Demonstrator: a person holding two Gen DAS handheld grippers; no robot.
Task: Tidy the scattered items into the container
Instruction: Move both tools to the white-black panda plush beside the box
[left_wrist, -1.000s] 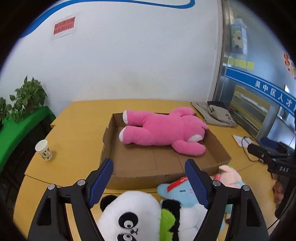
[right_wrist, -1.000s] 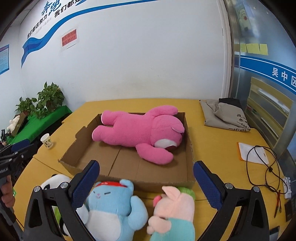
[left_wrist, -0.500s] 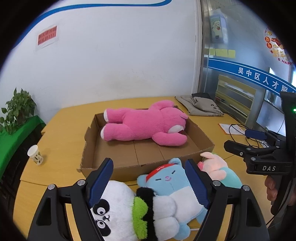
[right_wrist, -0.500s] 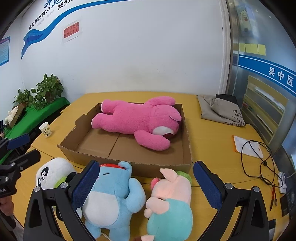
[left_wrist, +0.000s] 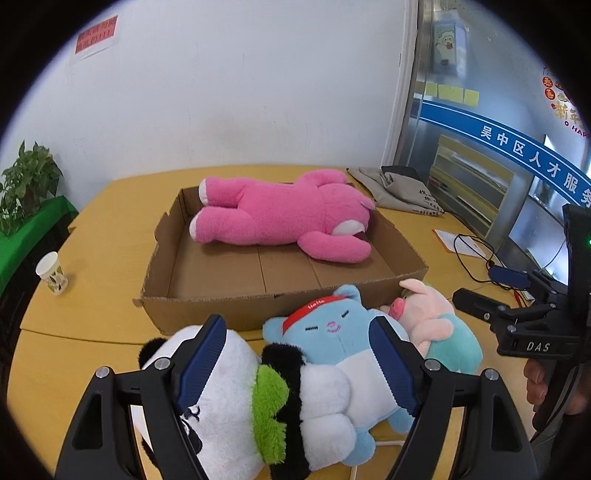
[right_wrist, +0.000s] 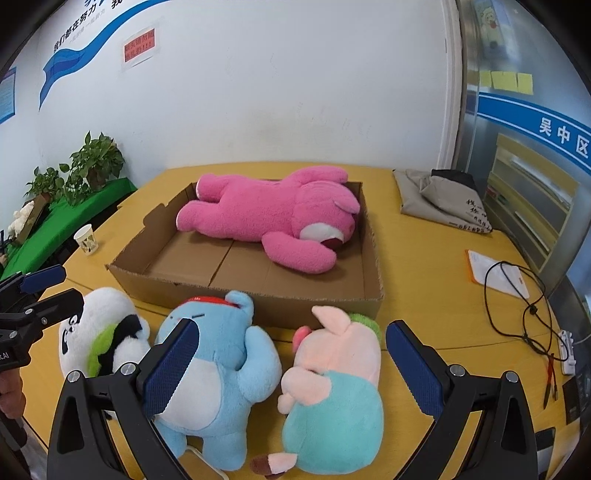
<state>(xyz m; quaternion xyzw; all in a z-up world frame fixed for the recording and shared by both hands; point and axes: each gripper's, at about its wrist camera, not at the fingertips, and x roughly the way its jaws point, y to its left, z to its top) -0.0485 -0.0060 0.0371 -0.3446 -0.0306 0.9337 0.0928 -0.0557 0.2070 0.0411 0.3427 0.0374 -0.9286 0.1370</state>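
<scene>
A shallow cardboard box (left_wrist: 207, 314) (right_wrist: 240, 299) sits on the yellow table with a big pink plush bear (left_wrist: 280, 218) (right_wrist: 266, 214) lying in it. In front of the box lie a panda plush (left_wrist: 236, 384) (right_wrist: 99, 332), a blue plush with a red headband (left_wrist: 332, 332) (right_wrist: 218, 354) and a pink pig plush in teal (left_wrist: 436, 332) (right_wrist: 336, 387). My left gripper (left_wrist: 299, 365) is open over the panda and the blue plush. My right gripper (right_wrist: 291, 365) is open, its jaws outside the blue plush and the pig.
A paper cup (left_wrist: 51, 273) (right_wrist: 85, 240) stands at the table's left. A grey cloth bag (left_wrist: 402, 192) (right_wrist: 443, 203) lies at the back right. A black cable (right_wrist: 517, 295) and paper lie at the right. Potted plants (right_wrist: 92, 162) stand on a green shelf left.
Both grippers have drawn back and down toward the plush toys in front of the box, which now fill more of both views. Both stay open.
</scene>
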